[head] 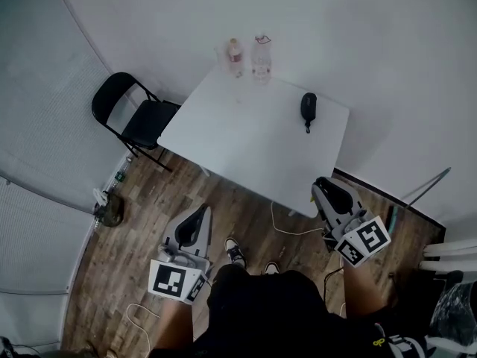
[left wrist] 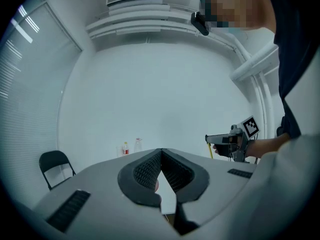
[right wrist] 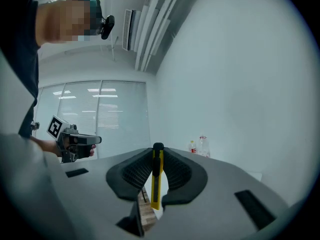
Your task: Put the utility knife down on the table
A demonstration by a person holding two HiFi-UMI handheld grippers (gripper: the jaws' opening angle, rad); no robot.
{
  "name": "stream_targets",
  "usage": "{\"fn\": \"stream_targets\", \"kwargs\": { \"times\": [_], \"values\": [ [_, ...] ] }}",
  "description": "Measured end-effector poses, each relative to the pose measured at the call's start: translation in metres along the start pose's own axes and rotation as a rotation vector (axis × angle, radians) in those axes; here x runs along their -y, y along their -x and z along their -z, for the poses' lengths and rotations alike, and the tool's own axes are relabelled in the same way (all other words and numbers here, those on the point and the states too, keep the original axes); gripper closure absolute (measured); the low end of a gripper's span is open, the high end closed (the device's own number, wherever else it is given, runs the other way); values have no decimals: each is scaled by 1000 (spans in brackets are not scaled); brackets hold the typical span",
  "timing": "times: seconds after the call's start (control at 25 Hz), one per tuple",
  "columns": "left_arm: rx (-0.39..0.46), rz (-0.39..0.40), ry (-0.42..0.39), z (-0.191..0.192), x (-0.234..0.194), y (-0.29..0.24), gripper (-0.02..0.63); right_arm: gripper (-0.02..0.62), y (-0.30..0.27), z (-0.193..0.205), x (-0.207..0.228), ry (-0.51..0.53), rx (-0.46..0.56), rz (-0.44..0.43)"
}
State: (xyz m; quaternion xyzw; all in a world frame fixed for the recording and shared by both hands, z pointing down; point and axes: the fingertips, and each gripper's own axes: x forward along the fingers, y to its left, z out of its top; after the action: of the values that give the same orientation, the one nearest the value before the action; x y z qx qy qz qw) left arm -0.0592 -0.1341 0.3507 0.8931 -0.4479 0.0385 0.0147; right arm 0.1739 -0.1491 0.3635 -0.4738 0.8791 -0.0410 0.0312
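– Right gripper [right wrist: 156, 153], what's it got?

– Its jaws are drawn narrow and pinched on the utility knife [right wrist: 156, 184]. The yellow body sits between the two pads with the black end up at the tips.

– Which way does the knife run?

– The long axis seems to lie in line with the jaws. I can't tell whether the rear end droops.

– And the table [head: 246, 136]?

– In the head view it's ahead of the right gripper [head: 332, 192] and a little to its left, and lower. The near corner is just beside the tips. So I'd judge the move to be forward and down, with the knife laid flat along its length.

– Anything in the way?

– A dark case [head: 308, 107] lies farther ahead, and two bottles [head: 248, 56] stand at the far edge. Both are well apart from the near side.

– Left gripper [left wrist: 161, 152]?

– Pads together, nothing between them. It hangs back over the wooden floor [head: 149, 222], so the right hand is the nearer one.
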Motion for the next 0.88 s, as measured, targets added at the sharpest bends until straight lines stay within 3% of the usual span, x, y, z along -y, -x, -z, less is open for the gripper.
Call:
{"fn": "stream_targets", "kwargs": {
  "times": [0.24,0.4,0.68,0.88],
  "values": [
    [-18,4,50,12,-88,-39,586,518,-84,3,6,16,-37,39],
    [-50,21,87,30,-142,-47,588,518,-151,4,-17,25,-57,6],
    [-61,57,121,44,-177,-70,588,518,-206,34,-11,18,-142,16],
    [-83,-10,223,63,-195,-78,588,518,-245,68,12,-7,-255,16]
  ]
}}
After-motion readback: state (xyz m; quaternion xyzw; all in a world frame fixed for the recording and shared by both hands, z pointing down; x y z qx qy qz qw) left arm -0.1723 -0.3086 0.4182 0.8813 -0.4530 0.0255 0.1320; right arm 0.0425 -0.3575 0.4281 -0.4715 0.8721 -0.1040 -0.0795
